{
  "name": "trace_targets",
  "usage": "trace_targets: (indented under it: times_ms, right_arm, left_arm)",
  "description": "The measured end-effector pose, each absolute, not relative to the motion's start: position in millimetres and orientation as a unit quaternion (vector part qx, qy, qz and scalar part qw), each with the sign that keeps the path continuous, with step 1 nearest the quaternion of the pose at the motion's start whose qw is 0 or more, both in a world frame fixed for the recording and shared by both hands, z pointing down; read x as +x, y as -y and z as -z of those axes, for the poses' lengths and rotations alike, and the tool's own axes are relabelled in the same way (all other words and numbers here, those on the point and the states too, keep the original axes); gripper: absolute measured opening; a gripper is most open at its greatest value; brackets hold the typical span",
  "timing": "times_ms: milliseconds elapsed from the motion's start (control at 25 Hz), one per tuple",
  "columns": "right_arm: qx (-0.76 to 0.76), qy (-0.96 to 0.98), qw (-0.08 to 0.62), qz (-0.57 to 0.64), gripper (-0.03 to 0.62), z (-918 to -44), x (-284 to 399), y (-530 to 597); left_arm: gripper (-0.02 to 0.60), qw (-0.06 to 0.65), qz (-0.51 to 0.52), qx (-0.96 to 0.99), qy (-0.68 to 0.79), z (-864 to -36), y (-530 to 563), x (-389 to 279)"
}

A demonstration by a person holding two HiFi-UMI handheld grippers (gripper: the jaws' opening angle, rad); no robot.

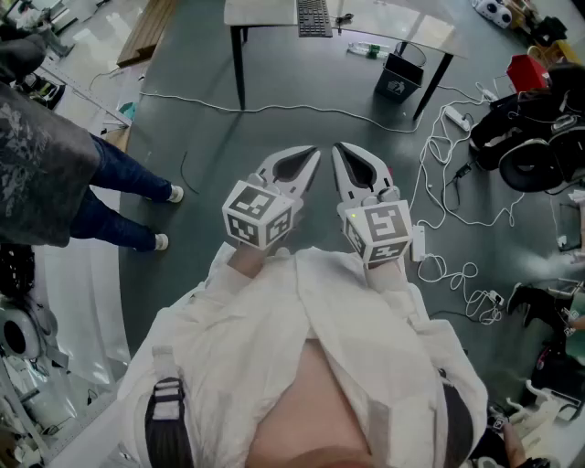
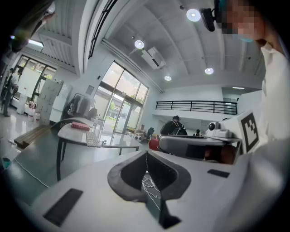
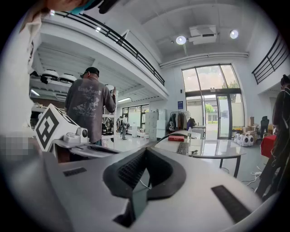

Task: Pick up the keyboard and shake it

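Seen from above, a person in a white coat stands on a grey floor (image 1: pixel 274 128) and holds a tool in each hand at waist height, both pointing forward.

At the far left a bystander (image 1: pixel 46 174) in a grey printed top and blue jeans stands beside them.

The left tool (image 1: pixel 313 155) has its jaws closed together with nothing between them. Its marker cube (image 1: pixel 259 215) sits just in front of the white sleeve.

The right tool (image 1: pixel 338 151) is just beside it, tips nearly meeting the left tool's, and its jaws are also closed and empty. Its marker cube (image 1: pixel 384 228) sits behind the jaws.

The keyboard (image 1: pixel 313 18) lies flat on a pale tabletop (image 1: pixel 265 11) at the top centre, well apart from both tools and untouched. To its right lies what looks like a small bottle (image 1: pixel 366 49), though it is too small to be sure. A black bin (image 1: pixel 399 76) stands by the right table leg.

A white cable (image 1: pixel 320 110) trails across the floor between the table and the tools, and more loops lie at the right.
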State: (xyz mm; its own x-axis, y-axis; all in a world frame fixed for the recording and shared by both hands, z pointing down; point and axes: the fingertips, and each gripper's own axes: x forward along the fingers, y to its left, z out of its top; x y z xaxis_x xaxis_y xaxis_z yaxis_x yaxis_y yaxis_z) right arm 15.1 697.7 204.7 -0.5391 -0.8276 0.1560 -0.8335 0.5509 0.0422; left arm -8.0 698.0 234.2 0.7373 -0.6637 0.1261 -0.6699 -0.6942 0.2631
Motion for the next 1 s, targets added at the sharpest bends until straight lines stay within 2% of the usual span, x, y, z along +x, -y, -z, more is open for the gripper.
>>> trace_targets:
  times_ms: [480,720,1000]
  right_arm:
    - [0.466,0.88,0.087,-0.013,0.028,-207,23,-702]
    - [0.469,0.881,0.058,-0.011,0.029,-199,31,-703]
    - [0.47,0.88,0.077,-0.005,0.029,-214,39,-698]
  left_arm:
    - [0.014,0.143,-0.011,0.916,0.375,-233,-699,1]
    - [0.014,0.142,-0.006,0.913,0.382,-231,-697,3]
    - [0.014,0.158,0.005,0.906,0.392,-242,-690,7]
